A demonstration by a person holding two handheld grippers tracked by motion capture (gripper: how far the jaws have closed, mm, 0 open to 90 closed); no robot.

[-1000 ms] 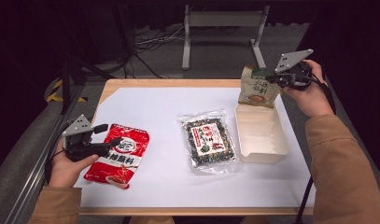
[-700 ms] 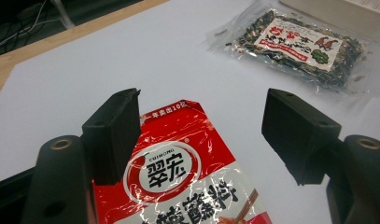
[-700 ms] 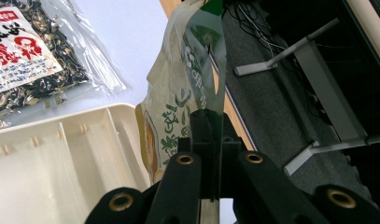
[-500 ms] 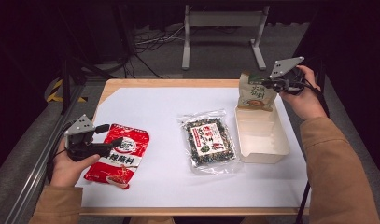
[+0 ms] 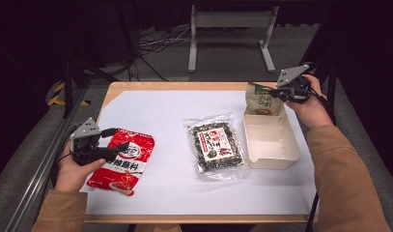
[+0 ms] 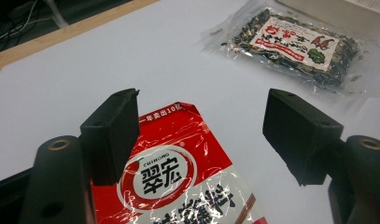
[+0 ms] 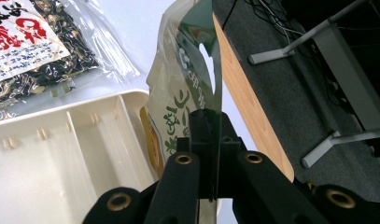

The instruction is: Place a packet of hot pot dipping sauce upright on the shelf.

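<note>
Right gripper (image 5: 276,92) pinches the top seam of the beige-and-green foil snack pouch (image 5: 261,100), so it hangs upright at the far end of the cream plastic divided tray (image 5: 271,157), likely for packing. Left gripper (image 6: 199,135) stands open over the flat red seasoning packet (image 5: 124,159); clear dried-seaweed bag (image 5: 217,147) lies between.

Grey floor (image 5: 175,58), metal stand (image 5: 230,21) (dim room)

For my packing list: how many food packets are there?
3: the red packet by the left gripper, the clear seaweed packet mid-table, the green-and-cream packet in the right gripper over the box.
</note>
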